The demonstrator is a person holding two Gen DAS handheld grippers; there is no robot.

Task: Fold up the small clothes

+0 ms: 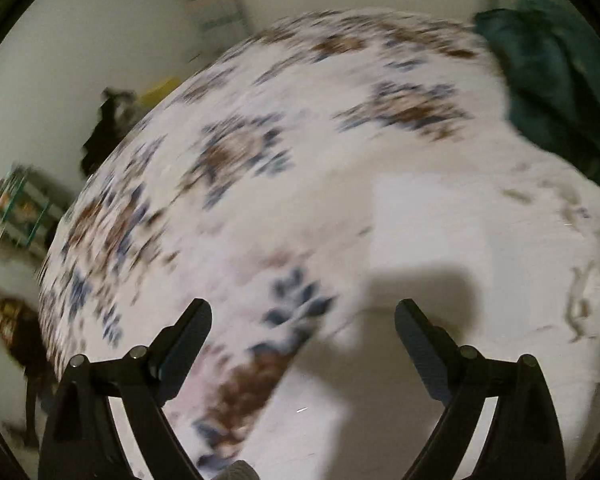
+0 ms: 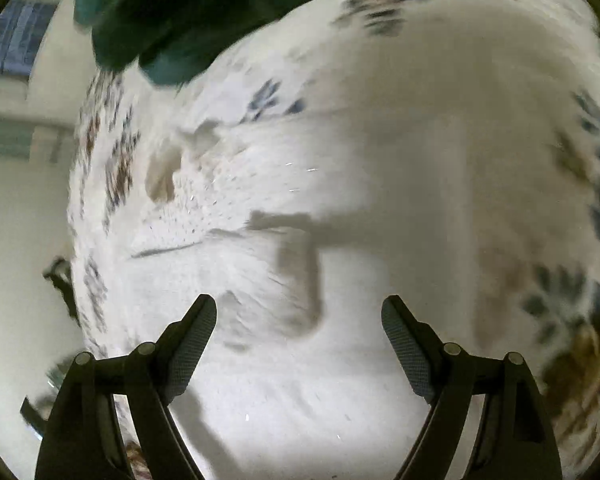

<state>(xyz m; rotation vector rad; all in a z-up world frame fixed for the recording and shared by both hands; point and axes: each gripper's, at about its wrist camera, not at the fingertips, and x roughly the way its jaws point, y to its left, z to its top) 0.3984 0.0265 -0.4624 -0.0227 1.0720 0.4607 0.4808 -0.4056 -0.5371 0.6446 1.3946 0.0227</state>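
Observation:
A white garment (image 1: 460,240) lies flat on a flower-patterned bedsheet (image 1: 240,152). In the right wrist view the same white garment (image 2: 260,260) fills the middle, with a lacy, sequinned part (image 2: 196,196) at its left. My left gripper (image 1: 303,312) is open and empty, just above the garment's left edge. My right gripper (image 2: 299,308) is open and empty, over the garment. Both views are blurred by motion.
A dark green cloth (image 1: 556,80) lies on the bed at the far right, and shows at the top of the right wrist view (image 2: 172,12). Beyond the bed's left edge are a dark object (image 1: 104,136) and a shelf (image 1: 20,208).

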